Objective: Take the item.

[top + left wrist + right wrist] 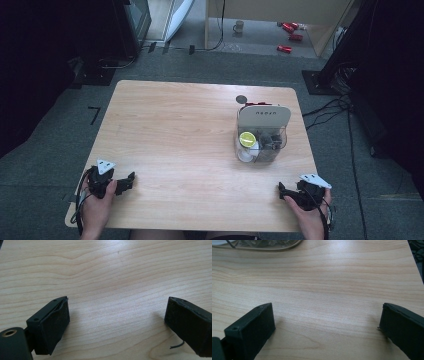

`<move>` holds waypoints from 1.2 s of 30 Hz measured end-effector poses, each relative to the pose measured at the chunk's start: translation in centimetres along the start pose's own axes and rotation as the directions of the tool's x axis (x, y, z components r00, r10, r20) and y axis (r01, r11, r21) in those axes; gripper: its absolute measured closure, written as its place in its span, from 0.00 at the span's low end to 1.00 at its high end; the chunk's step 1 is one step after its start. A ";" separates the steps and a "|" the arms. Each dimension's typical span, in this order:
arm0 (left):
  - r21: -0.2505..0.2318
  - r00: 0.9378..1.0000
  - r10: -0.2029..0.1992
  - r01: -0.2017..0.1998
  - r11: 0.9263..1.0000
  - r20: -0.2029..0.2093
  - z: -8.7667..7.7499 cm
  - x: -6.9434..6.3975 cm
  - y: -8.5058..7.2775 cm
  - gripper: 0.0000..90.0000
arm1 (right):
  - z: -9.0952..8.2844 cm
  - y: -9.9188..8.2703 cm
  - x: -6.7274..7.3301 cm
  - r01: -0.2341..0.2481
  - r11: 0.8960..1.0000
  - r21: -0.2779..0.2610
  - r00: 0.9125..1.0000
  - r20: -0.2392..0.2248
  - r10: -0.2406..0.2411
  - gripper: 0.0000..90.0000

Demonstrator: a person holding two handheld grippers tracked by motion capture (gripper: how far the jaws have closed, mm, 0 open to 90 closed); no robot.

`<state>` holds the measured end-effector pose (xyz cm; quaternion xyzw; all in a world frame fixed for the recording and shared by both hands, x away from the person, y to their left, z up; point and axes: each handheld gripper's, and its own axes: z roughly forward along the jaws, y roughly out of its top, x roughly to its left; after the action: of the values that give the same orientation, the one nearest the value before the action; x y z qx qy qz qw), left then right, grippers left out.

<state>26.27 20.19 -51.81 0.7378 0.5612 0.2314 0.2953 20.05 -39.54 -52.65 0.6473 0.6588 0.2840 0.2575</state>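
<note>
Jaws on my right gripper (283, 192) stand wide apart with nothing between them; in the right gripper view I see only bare wood grain between the two black pads. That gripper rests at the near right corner of the wooden table (175, 135), held in my right hand (312, 220), its grey three-cornered plate on top. My left gripper (129, 181) is just as wide open and just as empty, and in the left gripper view the tabletop runs unbroken between its pads. It sits at the near left corner, in my left hand (96, 212). The two grippers lie well apart, one at each side of the near edge.

Further out, on the right half of the table, stands a clear plastic container (262, 134) with a white lid tilted up at its back. Inside it I make out a yellow-green round cap (247, 139) and some greyish items I cannot identify. Its curved lower rim shows at the top edge of the right gripper view (262, 247). A small dark disc (241, 99) lies on the table just behind the container.
</note>
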 end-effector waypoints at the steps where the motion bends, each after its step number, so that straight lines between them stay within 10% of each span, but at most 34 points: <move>1: 0.000 1.000 0.000 0.000 1.000 0.000 0.0 0.0 0.0 0.07 | 0.0 0.0 0.0 0.001 1.000 -0.001 1.000 0.000 -0.001 0.00; 18: 0.000 1.000 0.000 0.000 1.000 0.000 0.0 0.0 0.0 0.07 | -0.9 0.7 0.6 -0.035 0.997 -0.064 0.999 0.019 0.036 0.17; 36: 0.000 1.000 0.000 0.000 1.000 0.000 0.0 0.0 0.0 0.07 | -3.4 7.9 2.1 -0.046 0.983 -0.177 0.998 -0.043 0.039 0.21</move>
<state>26.27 20.19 -51.80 0.7379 0.5611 0.2314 0.2951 23.19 -37.54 -44.63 0.6300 0.6217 0.3598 0.2951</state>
